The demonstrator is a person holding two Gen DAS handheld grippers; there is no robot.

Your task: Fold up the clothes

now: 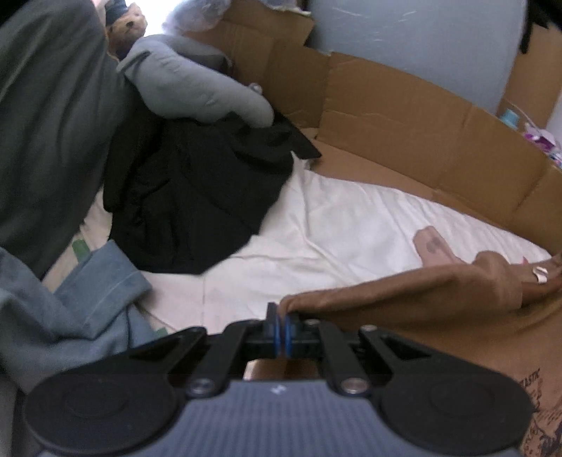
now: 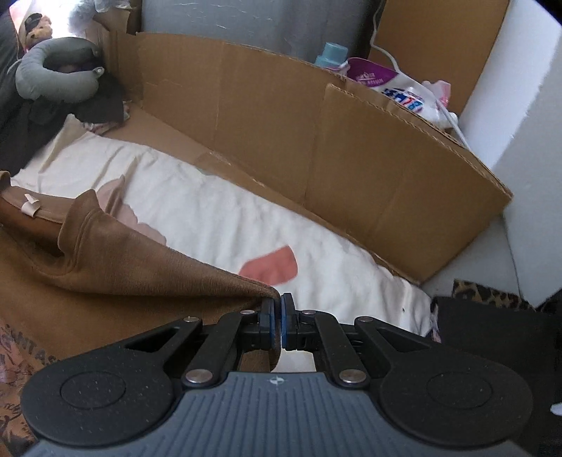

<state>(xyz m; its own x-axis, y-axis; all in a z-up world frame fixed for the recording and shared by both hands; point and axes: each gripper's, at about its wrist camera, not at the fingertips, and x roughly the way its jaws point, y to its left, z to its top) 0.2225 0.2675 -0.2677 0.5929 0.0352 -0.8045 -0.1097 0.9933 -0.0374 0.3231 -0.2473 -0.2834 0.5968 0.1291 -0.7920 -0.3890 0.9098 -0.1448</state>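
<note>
Over the white sheet (image 1: 351,225), beside the cardboard wall (image 2: 281,116): left gripper (image 1: 281,318) pinching shut on one edge of the brown shirt (image 1: 404,298), right gripper (image 2: 277,313) clamping shut on another edge (image 2: 158,267). Hanging between both, draping across the bed. Lying farther back: black garment (image 1: 196,197), blue denim (image 1: 70,298), grey neck pillow (image 2: 52,73).

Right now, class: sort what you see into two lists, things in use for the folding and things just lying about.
In use:
brown garment
left gripper, pinching it
right gripper, pinching it
white sheet beneath

Lying about:
black clothing
grey neck pillow
denim garment
cardboard
teddy bear
</note>
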